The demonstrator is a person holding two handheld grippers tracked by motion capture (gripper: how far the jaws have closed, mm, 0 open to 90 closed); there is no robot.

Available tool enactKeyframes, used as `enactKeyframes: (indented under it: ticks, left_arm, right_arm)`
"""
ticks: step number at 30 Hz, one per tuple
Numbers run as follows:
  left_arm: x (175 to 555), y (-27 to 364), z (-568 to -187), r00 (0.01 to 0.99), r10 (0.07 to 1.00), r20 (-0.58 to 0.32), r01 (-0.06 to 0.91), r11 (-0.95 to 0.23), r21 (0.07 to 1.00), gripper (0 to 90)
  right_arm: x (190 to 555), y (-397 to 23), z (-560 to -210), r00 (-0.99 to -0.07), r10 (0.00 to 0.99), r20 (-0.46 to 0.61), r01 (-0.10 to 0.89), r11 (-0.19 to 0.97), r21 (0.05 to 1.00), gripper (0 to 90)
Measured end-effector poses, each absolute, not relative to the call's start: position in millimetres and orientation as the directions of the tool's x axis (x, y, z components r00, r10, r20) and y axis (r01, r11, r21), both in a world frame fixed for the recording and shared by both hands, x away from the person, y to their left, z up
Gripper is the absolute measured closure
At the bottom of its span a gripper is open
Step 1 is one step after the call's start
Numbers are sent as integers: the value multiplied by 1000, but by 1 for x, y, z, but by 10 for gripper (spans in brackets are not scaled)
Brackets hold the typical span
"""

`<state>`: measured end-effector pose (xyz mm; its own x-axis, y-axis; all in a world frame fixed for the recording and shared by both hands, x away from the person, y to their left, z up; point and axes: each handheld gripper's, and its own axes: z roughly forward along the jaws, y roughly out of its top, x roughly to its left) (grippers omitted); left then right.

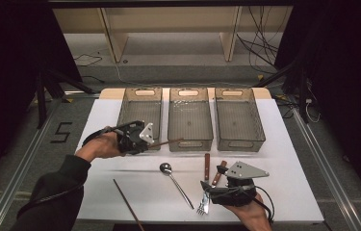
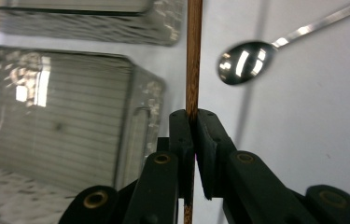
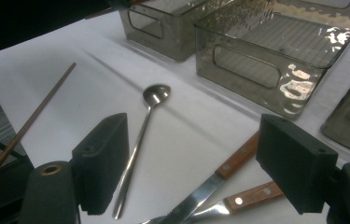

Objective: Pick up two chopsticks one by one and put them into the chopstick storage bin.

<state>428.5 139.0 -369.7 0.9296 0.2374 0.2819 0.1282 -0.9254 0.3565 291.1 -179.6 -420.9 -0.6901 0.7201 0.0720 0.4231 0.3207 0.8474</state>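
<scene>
Fingertips of my left gripper (image 2: 192,122) are clamped on one wooden chopstick (image 2: 193,56), held in the air at the front edge of the left bin (image 1: 139,115). Count, left to right: three clear bins, namely left, middle bin (image 1: 190,118) and right bin (image 1: 239,118); a second chopstick (image 1: 127,204) lying on the white table (image 1: 293,183), its near end cut off by the frame; one spoon (image 1: 175,183); two wood-handled utensils (image 1: 212,168), one ending in fork tines, the other's end hidden under my right gripper (image 3: 193,163). That gripper's fingers stand wide apart, holding nothing.
</scene>
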Motion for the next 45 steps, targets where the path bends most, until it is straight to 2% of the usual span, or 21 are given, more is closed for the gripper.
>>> enactKeyframes:
  ticks: [8, 13, 24, 31, 36, 45]
  left_arm:
    - [451, 153, -347, 819, 526, 229, 346, -772, 532, 850]
    - [464, 161, -336, 756, 622, 205, 414, -696, 587, 850]
    - [484, 164, -323, 674, 720, 165, 473, -593, 652, 850]
    - [502, 164, -323, 646, 743, 176, 481, -574, 662, 850]
    - [514, 167, -331, 612, 771, 175, 491, -544, 681, 849]
    - [528, 171, -350, 585, 794, 166, 537, -532, 655, 848]
  right_arm:
    - [290, -181, -421, -688, 721, 77, 420, 311, 852, 262]
    - [289, -182, -421, -688, 721, 77, 417, 307, 856, 262]
    - [288, -185, -422, -683, 726, 84, 418, 294, 860, 262]
    - [287, -188, -423, -679, 729, 88, 419, 286, 862, 262]
    - [286, -190, -423, -678, 729, 91, 423, 286, 860, 262]
    - [286, -190, -425, -680, 727, 94, 428, 289, 856, 262]
